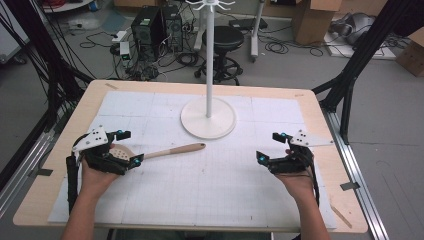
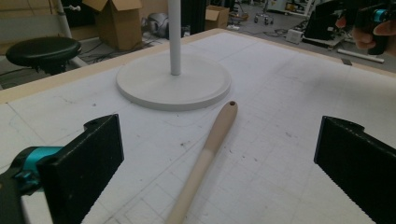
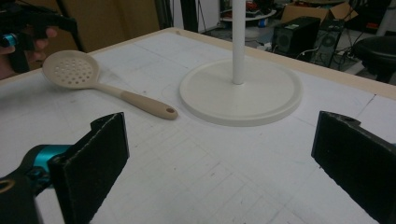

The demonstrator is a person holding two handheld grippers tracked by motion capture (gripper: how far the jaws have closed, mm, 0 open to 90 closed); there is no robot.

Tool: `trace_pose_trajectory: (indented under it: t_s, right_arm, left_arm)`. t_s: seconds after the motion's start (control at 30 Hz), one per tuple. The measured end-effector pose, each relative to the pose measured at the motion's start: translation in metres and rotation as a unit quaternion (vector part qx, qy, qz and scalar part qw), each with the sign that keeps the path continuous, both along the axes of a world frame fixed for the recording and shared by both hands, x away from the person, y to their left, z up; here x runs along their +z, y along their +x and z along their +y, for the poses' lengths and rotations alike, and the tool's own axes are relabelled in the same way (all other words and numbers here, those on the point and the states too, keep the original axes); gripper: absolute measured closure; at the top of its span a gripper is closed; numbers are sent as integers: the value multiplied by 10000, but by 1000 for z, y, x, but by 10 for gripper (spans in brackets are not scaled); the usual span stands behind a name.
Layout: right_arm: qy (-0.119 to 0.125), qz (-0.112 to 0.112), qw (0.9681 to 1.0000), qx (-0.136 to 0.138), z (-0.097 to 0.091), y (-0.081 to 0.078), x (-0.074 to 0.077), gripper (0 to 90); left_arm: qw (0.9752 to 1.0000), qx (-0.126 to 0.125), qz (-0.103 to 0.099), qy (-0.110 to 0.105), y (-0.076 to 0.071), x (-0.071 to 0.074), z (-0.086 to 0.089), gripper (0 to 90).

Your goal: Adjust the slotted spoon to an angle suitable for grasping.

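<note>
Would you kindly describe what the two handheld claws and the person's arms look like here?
Each is a black handheld device. The left claw and the right claw both have teal accents near their tips and carry a pale grey three-cornered plate with small dark dots on top. The jaws are flat black blocks with finely ribbed faces. A black cable trails back along each forearm. The forearms are bare, with no sleeves visible.

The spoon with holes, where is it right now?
In the high view, the spoon lies flat on the mat's left half, bowl beneath the open left gripper, handle end pointing toward the white stand.
</note>
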State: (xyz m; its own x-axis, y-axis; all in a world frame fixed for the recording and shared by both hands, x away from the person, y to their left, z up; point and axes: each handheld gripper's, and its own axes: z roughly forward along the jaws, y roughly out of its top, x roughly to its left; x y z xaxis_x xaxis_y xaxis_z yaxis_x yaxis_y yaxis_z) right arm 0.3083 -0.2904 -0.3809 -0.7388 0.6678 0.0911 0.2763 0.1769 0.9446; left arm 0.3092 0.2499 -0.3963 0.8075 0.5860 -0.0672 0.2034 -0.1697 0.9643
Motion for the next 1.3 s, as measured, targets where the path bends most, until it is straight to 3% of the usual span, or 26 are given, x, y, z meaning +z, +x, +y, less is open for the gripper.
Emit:
trace_pose_trajectory:
  t_s: [0.9, 1.17, 1.23, 1.3]
  right_arm:
    - [-46, -6, 10000, 17, 1, -2, 1, 30]
    - [-31, 3, 10000, 34, 1, -1, 1, 30]
    - [-11, 38, 10000, 47, 1, -1, 0, 30]
    - [-32, 24, 10000, 54, 1, -1, 0, 30]
  left_arm:
    - [9999, -108, -63, -31, 0, 1, -2, 20]
    - [9998, -88, -144, -77, 1, 8, 1, 20]
    - [9998, -104, -122, 91, 4, 13, -1, 19]
    - [9998, -113, -116, 112, 5, 14, -2, 20]
